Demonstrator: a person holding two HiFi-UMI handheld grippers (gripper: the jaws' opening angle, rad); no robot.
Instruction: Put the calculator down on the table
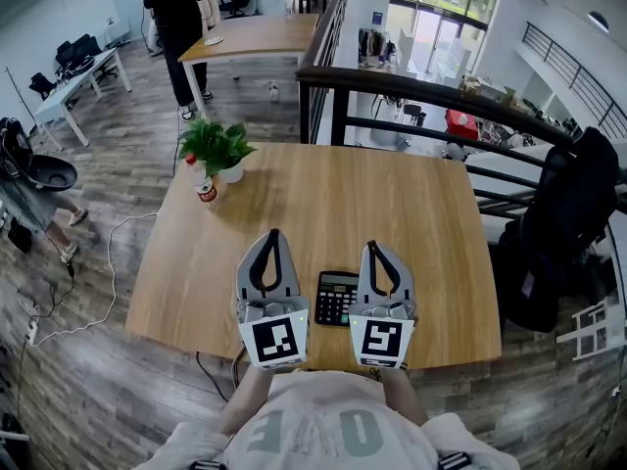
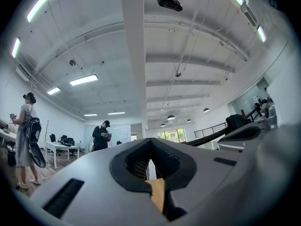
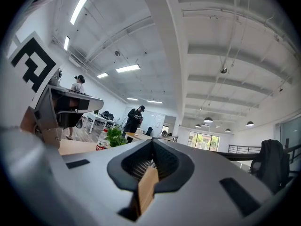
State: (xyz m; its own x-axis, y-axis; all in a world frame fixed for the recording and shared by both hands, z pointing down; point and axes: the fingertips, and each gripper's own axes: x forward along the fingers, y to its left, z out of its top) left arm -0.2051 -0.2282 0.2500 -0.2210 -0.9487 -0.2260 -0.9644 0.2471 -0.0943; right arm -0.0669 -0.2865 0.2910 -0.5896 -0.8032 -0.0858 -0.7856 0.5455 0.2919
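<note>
A dark calculator (image 1: 336,297) lies flat on the wooden table (image 1: 323,204) near its front edge, between my two grippers and free of both. To its left my left gripper (image 1: 274,234) is shut with nothing in it. Just right of it my right gripper (image 1: 372,247) is shut as well, also empty. In the left gripper view the jaws (image 2: 149,150) meet tip to tip and point slightly upward at the ceiling. The right gripper view shows its jaws (image 3: 151,145) closed together, pointing level across the table. Neither gripper view shows the calculator.
A potted plant (image 1: 220,147) and a red-labelled bottle (image 1: 204,186) stand at the table's far left corner. A black railing (image 1: 411,96) runs behind the table. A dark bag (image 1: 558,233) hangs at the right. A person (image 1: 181,18) stands far off by other desks.
</note>
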